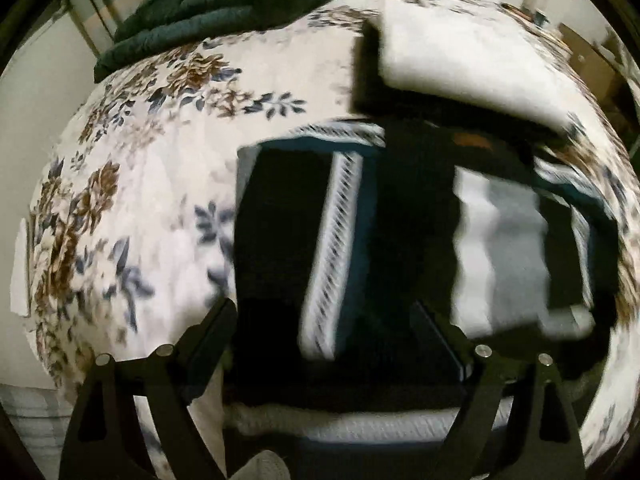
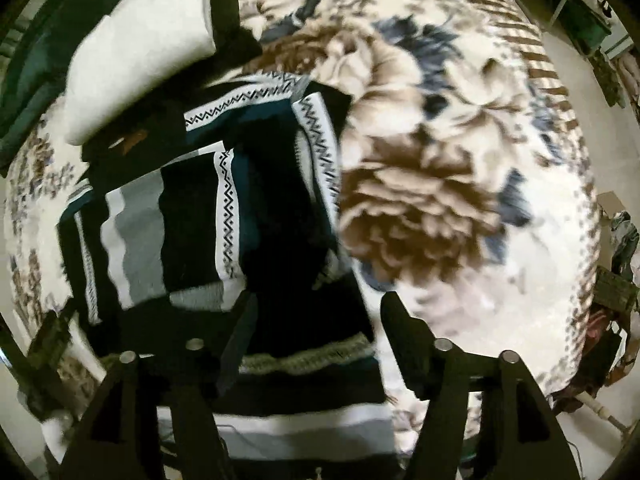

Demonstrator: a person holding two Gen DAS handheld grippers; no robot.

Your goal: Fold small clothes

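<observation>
A dark navy and teal knit sweater (image 1: 340, 240) with white zigzag bands and a grey-white panel lies partly folded on a floral blanket. It also shows in the right wrist view (image 2: 224, 220). My left gripper (image 1: 324, 320) is open, with its black fingers (image 1: 208, 336) spread over the sweater's near edge. My right gripper (image 2: 316, 320) is open over the sweater's right edge, with the left finger above the fabric and the right finger (image 2: 404, 332) above the blanket. Neither holds cloth. Both views are motion-blurred.
A folded white cloth (image 1: 472, 56) lies on a dark item beyond the sweater, and also shows in the right wrist view (image 2: 140, 48). A dark green quilt (image 1: 224, 4) lies at the bed's far end. The floral blanket (image 2: 440, 160) covers the bed. Room clutter (image 2: 616, 280) stands at the right.
</observation>
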